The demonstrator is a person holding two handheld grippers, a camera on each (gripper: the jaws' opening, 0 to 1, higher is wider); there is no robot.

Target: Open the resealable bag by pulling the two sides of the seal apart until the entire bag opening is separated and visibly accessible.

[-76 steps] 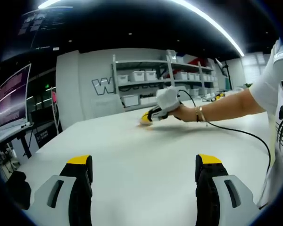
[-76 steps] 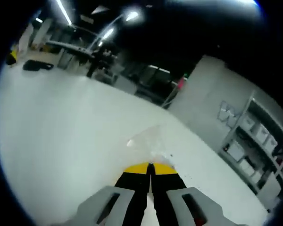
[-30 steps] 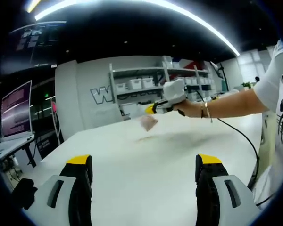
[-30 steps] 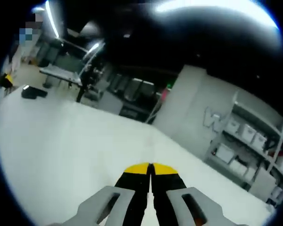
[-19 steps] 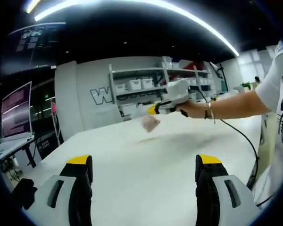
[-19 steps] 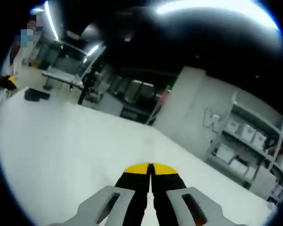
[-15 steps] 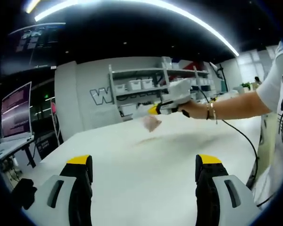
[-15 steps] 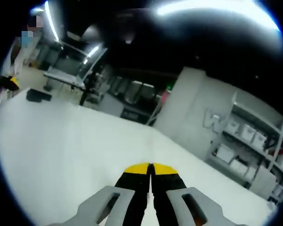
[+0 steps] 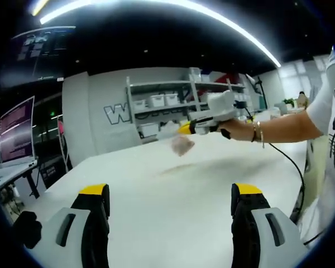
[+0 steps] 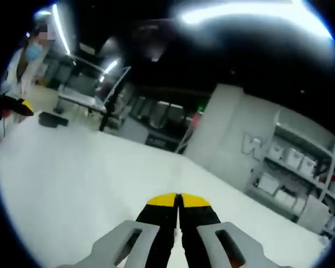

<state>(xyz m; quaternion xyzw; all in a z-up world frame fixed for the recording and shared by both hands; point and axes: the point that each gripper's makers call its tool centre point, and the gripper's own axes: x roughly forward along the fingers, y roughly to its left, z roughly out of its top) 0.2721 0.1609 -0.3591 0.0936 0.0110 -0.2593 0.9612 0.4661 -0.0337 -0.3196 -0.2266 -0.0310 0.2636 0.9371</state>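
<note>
A small clear resealable bag (image 9: 181, 145) hangs in the air above the white table (image 9: 212, 167). It dangles from the yellow tips of my right gripper (image 9: 184, 129), which a person's hand holds out from the right. In the right gripper view the right gripper (image 10: 178, 198) has its yellow-tipped jaws pressed together. My left gripper (image 9: 170, 192) stands open low over the near part of the table, well short of the bag, with nothing between its fingers.
A black cable (image 9: 287, 162) runs from the right gripper down across the table's right side. Shelves with white bins (image 9: 167, 103) line the far wall and a monitor (image 9: 14, 131) stands at left. A black object (image 10: 53, 118) lies far off on the table.
The right gripper has lifted the bag off the table and carried it up and slightly to the right. The left gripper has stayed open and nearly still.
</note>
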